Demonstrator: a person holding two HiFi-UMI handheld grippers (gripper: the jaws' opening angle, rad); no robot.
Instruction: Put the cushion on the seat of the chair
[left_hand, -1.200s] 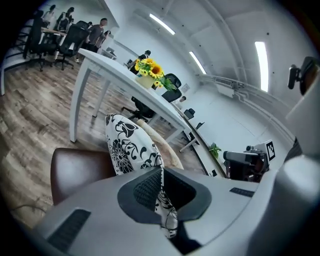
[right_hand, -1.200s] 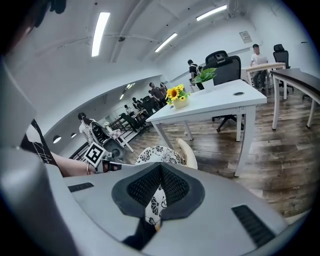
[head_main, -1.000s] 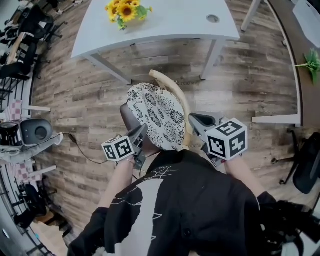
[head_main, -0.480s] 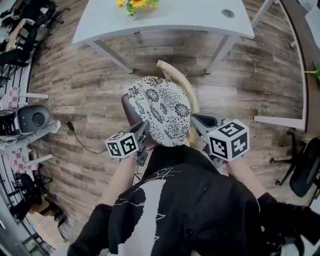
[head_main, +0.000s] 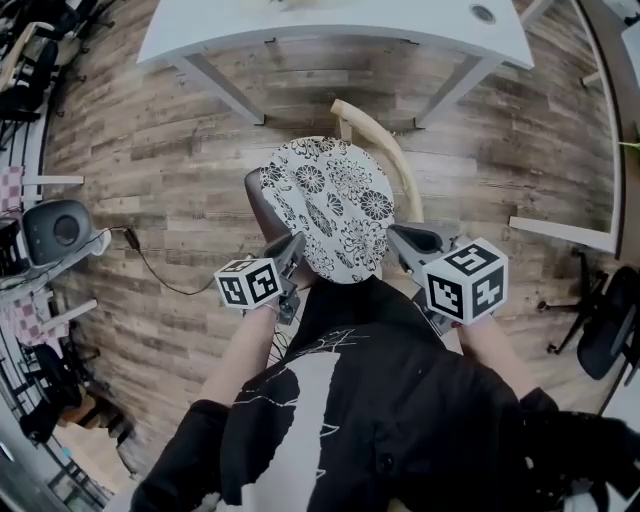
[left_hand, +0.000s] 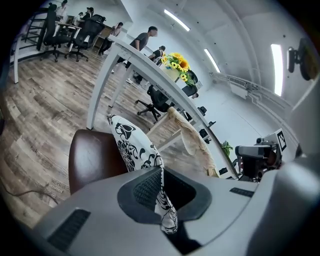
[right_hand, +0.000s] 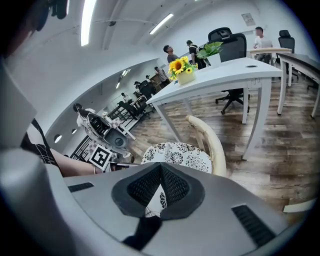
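The cushion (head_main: 332, 205), round and white with black flower print, hangs tilted over the chair's brown seat (head_main: 254, 203) and in front of its curved cream backrest (head_main: 384, 150). My left gripper (head_main: 296, 246) is shut on the cushion's near left edge. My right gripper (head_main: 396, 237) is shut on its near right edge. In the left gripper view the cushion (left_hand: 131, 144) rises on edge from the left gripper's (left_hand: 161, 186) jaws, with the seat (left_hand: 92, 157) to its left. In the right gripper view the cushion (right_hand: 179, 152) shows above the right gripper's (right_hand: 160, 184) pads, fabric pinched between them.
A white table (head_main: 330, 28) with slanted legs (head_main: 224, 90) stands just beyond the chair, sunflowers (right_hand: 181, 66) on it. A grey speaker (head_main: 55, 230) and a floor cable (head_main: 150, 272) lie left. A black office chair (head_main: 610, 340) is at the right. People stand far off.
Both grippers have carried the cushion down and away from me, further over the chair seat. Less of the brown seat shows now.
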